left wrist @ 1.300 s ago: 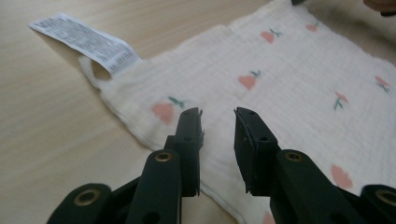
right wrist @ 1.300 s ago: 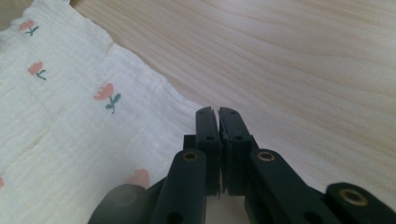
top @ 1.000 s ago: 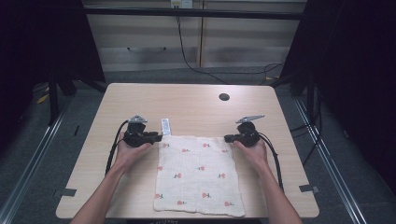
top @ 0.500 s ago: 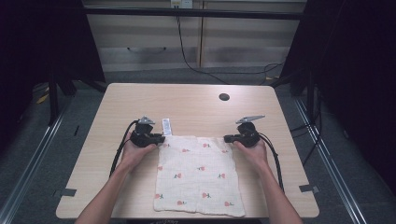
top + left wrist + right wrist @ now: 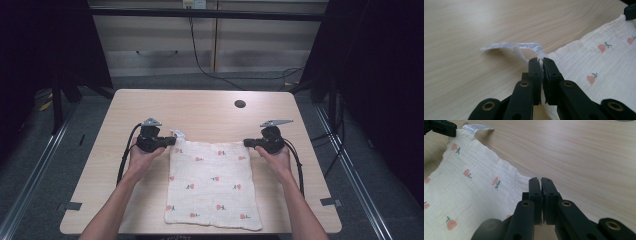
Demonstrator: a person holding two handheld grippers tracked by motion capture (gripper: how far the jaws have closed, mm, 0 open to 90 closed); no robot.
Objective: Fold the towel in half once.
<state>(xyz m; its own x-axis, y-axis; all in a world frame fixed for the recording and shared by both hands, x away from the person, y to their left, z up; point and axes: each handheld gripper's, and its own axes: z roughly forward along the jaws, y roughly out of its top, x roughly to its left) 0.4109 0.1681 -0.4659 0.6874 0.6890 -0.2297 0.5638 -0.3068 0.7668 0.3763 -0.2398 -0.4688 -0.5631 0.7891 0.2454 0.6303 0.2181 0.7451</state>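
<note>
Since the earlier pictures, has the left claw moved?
Yes. The left claw has shifted right toward the cloth, judged against the table edge; its jaws have just closed on the cloth's corner.

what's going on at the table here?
A person is working a cream cloth with small red flowers, spread flat on the wooden table. The left gripper has just closed its fingers on the far left corner, beside the white label. The right gripper is shut on the far right corner. Both corners are pinched, the cloth not yet lifted.

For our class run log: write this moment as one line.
left tongs: just closed on cloth corner | right tongs: shut on other far corner | cloth flat on table
</note>
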